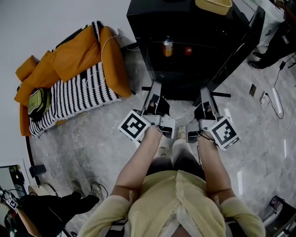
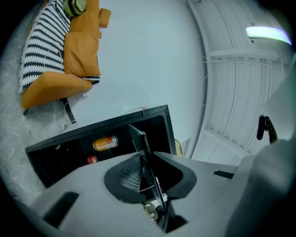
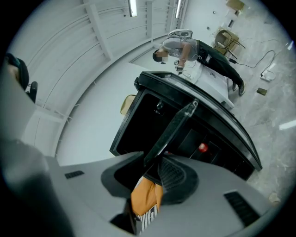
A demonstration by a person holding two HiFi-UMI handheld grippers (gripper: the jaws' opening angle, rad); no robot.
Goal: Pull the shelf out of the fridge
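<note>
The black fridge (image 1: 185, 28) stands open in front of me, and its dark-framed glass shelf (image 1: 182, 92) sticks out of the lower part. My left gripper (image 1: 155, 91) is shut on the shelf's left part and my right gripper (image 1: 206, 94) on its right part. In the left gripper view the thin shelf (image 2: 138, 139) runs edge-on between the pads of that gripper (image 2: 144, 159). The right gripper view has the shelf's dark rail (image 3: 173, 125) slanting out from between the pads of that gripper (image 3: 155, 164).
Inside the fridge are an orange can (image 1: 168, 46) and a small red thing (image 1: 188, 50). Its door (image 1: 240, 46) hangs open at the right, and a yellow basket (image 1: 213, 5) sits on top. An orange sofa (image 1: 74, 65) stands left. A power strip (image 1: 276, 102) lies on the floor at right.
</note>
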